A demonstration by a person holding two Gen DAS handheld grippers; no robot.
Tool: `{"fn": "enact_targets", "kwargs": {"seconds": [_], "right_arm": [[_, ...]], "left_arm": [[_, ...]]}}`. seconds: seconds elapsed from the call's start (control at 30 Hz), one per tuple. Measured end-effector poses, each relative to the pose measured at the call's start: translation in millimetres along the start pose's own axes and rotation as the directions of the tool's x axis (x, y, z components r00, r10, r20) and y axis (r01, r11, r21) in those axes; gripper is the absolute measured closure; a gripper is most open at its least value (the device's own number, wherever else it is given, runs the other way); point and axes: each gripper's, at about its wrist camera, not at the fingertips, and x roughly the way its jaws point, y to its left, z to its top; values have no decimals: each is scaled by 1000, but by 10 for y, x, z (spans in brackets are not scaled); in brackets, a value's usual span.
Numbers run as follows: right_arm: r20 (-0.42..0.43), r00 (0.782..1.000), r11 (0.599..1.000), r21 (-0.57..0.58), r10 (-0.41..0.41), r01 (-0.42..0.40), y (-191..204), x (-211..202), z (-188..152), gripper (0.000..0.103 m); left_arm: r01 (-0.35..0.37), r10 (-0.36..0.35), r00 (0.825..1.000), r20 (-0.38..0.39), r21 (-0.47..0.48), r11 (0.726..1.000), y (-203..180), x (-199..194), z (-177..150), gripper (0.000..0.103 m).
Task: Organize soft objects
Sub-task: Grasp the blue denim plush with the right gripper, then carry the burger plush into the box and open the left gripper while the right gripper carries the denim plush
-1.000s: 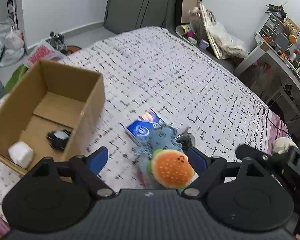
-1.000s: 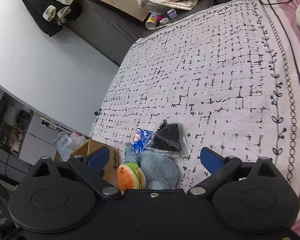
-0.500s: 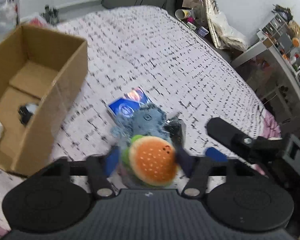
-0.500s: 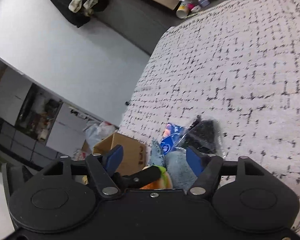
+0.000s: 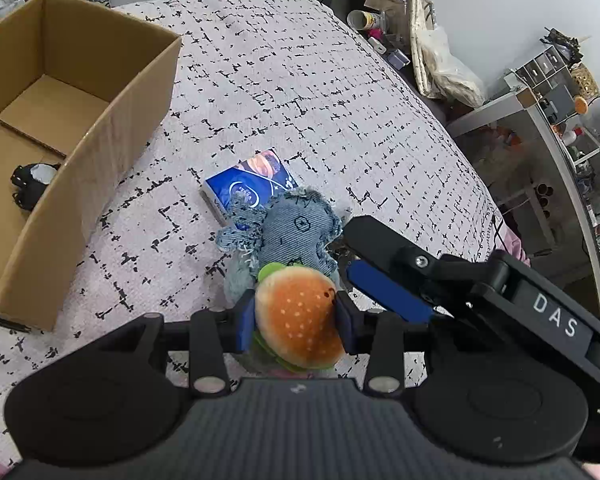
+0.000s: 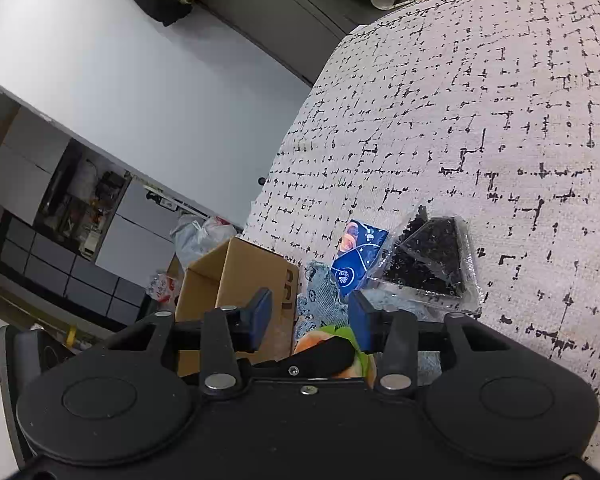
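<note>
The left gripper [image 5: 296,322] clamped a round plush burger [image 5: 298,322] above the woven bedspread [image 5: 340,92], against a frayed denim toy [image 5: 292,236]. The right gripper [image 6: 310,322] stood part-open, holding nothing; an open cardboard box [image 5: 100,128] sat nearby.

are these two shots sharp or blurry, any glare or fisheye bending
Left wrist view: sharp, even soft light with no glare, the hamburger plush crisp between the left tongs; the cardboard box edges bow from fisheye. Right wrist view: also sharp, horizon tilted, the bedspread curving strongly; faint sheen on the clear packet.
</note>
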Motion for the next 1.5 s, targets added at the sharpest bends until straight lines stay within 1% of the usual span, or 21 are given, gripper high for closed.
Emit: {"fn": "enact_targets", "kwargs": {"seconds": [0.2, 0.4, 0.63, 0.67, 0.7, 0.77, 0.8, 1.03, 1.17, 1.5], "right_arm": [[-17, 1000, 999, -35, -24, 24, 41, 65, -10, 65], [-43, 997, 996, -62, -68, 65, 49, 134, -38, 67], [-43, 994, 987, -131, -103, 97, 120, 176, -66, 67], [-42, 993, 984, -145, -110, 103, 130, 181, -76, 72], [-44, 992, 980, -161, -122, 113, 137, 189, -83, 85], [-47, 988, 975, -172, -148, 138, 124, 201, -76, 96], [-47, 988, 976, -168, -148, 138, 111, 191, -68, 98], [-23, 991, 980, -153, -130, 126, 129, 27, -41, 100], [7, 992, 982, -140, -124, 124, 146, -106, -3, 100], [53, 995, 988, -128, -81, 87, 279, -311, -8, 100]], "left_arm": [[37, -37, 999, -9, 4, 999, 69, 5, -12, 63], [56, -56, 998, -22, 29, 998, 112, 12, -39, 64], [67, -65, 997, -33, 65, 996, 129, 31, -45, 64], [64, -62, 998, -31, 76, 995, 119, 31, -52, 64], [58, -56, 998, -32, 84, 995, 114, 35, -61, 64], [49, -46, 998, -33, 91, 995, 108, 31, -71, 65], [49, -46, 998, -32, 90, 995, 105, 21, -72, 65], [49, -47, 998, -32, 67, 997, 46, -108, -40, 68], [48, -49, 999, 5, 62, 997, 34, -293, -12, 68], [11, -17, 995, 98, 57, 998, 131, -725, 133, 68]]}}
